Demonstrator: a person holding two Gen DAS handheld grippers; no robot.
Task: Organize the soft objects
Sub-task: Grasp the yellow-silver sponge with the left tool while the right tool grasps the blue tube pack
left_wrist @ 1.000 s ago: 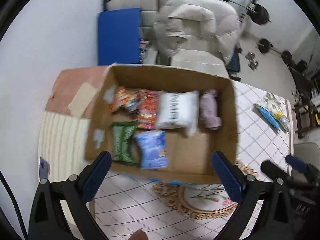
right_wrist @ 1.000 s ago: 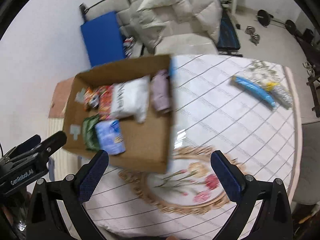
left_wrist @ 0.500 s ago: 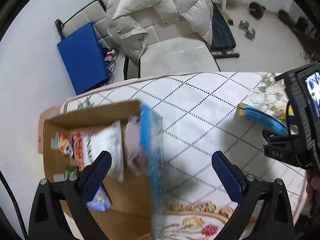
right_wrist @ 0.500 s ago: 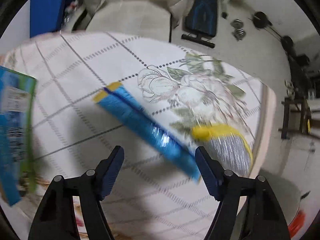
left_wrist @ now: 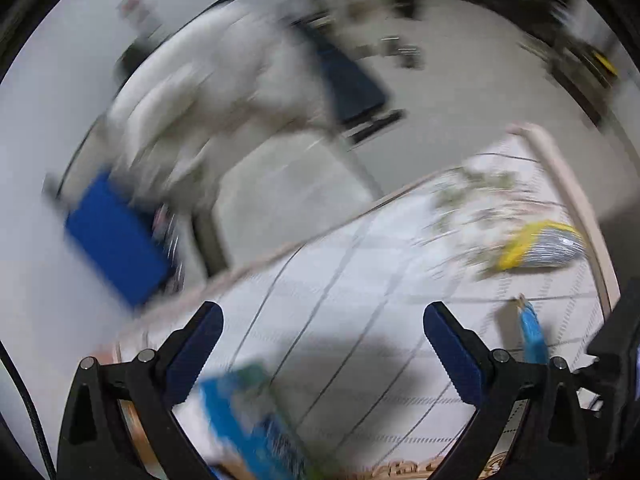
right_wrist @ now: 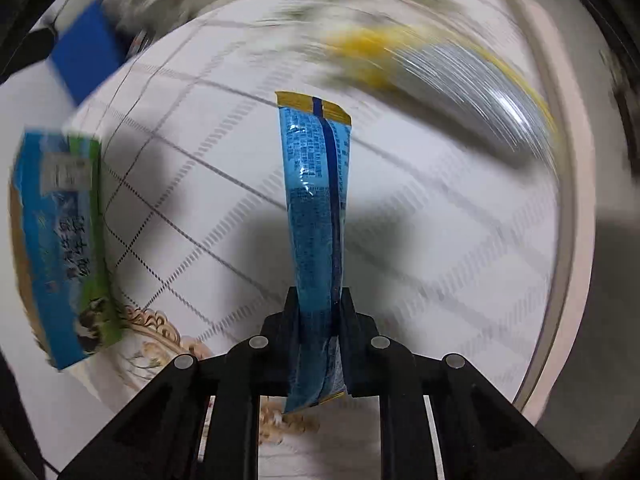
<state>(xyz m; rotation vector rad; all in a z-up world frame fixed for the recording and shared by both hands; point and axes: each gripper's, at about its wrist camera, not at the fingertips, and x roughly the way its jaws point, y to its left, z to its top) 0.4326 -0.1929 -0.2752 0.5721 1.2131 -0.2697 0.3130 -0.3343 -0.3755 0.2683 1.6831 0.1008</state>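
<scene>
Currently the right gripper (right_wrist: 319, 320) has its two fingers pressed together on a long, flat blue foil sachet with a yellow end band (right_wrist: 316, 200), pinching it near its lower end. Judgement: the pick is done and the carry and placement are left. The sachet hangs clear above the white tablecloth with a grey diamond grid (right_wrist: 208, 208). Its long axis runs straight out along the fingers, away from the camera, with the yellow-banded end pointing farthest from the gripper and the short tail drooping behind the pads. The dark blue seam line faces the camera. Relative to the sachet, a blue-and-green printed carton wall (right_wrist: 60, 248) stands well apart to its left, and a yellow-and-silver crinkled foil bag (right_wrist: 460, 64), heavily blurred, lies beyond its far end to the right, not yet collected, so at least one more item is left. The left gripper (left_wrist: 320, 354) has its blue-padded fingers spread wide with nothing between them, over the same tablecloth; that view is motion-blurred.
</scene>
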